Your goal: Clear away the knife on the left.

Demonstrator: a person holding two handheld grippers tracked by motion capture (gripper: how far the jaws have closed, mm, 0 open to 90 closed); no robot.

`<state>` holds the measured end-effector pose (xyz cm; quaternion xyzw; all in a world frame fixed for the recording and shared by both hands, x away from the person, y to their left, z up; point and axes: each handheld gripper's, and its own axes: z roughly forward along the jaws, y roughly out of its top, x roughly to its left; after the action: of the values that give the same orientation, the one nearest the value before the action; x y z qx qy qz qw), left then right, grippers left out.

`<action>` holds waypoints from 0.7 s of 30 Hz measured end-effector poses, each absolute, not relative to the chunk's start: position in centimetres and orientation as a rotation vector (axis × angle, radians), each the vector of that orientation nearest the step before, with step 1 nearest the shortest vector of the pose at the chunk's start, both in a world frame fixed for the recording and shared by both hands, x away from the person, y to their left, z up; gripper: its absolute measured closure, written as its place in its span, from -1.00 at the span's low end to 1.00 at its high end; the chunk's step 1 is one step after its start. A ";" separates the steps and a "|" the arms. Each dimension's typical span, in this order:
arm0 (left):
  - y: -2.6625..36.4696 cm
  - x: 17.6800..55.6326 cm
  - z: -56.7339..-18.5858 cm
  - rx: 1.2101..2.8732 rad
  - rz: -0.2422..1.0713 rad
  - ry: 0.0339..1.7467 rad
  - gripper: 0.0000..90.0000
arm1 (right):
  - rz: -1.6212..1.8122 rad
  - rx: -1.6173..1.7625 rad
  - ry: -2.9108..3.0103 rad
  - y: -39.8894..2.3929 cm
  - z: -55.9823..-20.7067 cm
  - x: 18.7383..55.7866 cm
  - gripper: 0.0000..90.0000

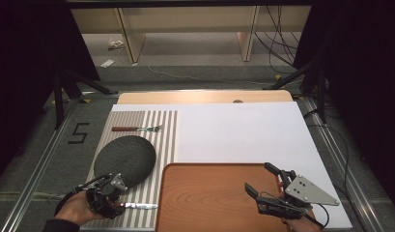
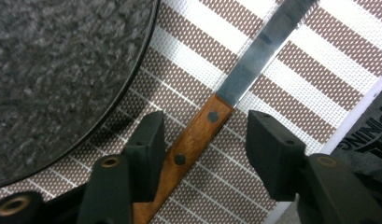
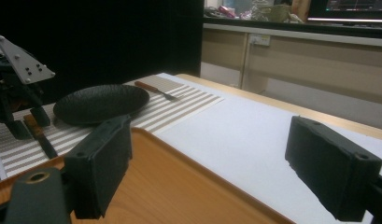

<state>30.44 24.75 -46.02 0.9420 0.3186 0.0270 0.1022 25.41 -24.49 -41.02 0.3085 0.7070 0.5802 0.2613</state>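
A knife with a wooden handle (image 2: 198, 135) and a steel blade (image 1: 139, 206) lies on a striped placemat (image 1: 163, 140) near the table's front edge. My left gripper (image 1: 119, 203) is low over the handle, open, its jaws on either side of it (image 2: 208, 136); the left jaw is close against the wood and the right one stands apart. A dark round plate (image 1: 124, 159) sits just beyond on the placemat. My right gripper (image 1: 259, 177) hovers open and holding nothing over the right part of a wooden tray (image 1: 209, 198).
A fork (image 1: 137, 128) with a wooden handle lies across the placemat's far end. A white sheet (image 1: 243, 130) covers the table's middle and right. Beyond the table are stands, cables and wooden shelving. In the right gripper view the left gripper (image 3: 20, 121) is at far left.
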 end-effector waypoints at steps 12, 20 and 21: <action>23.8 30.5 -45.9 2.872 0.064 0.928 0.56 | 1.570 0.829 1.921 -24.4 -41.0 25.4 -0.65; 23.7 30.4 -45.9 2.882 0.053 0.902 0.69 | 1.568 0.822 1.924 -24.4 -41.1 25.4 -0.65; 23.7 30.4 -45.9 2.882 0.053 0.902 0.69 | 1.570 0.824 1.923 -24.4 -41.1 25.4 -0.65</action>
<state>30.44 23.65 -45.90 0.9524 0.2982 0.0176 0.0604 25.41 -24.41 -41.07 0.3042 0.7099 0.5796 0.2599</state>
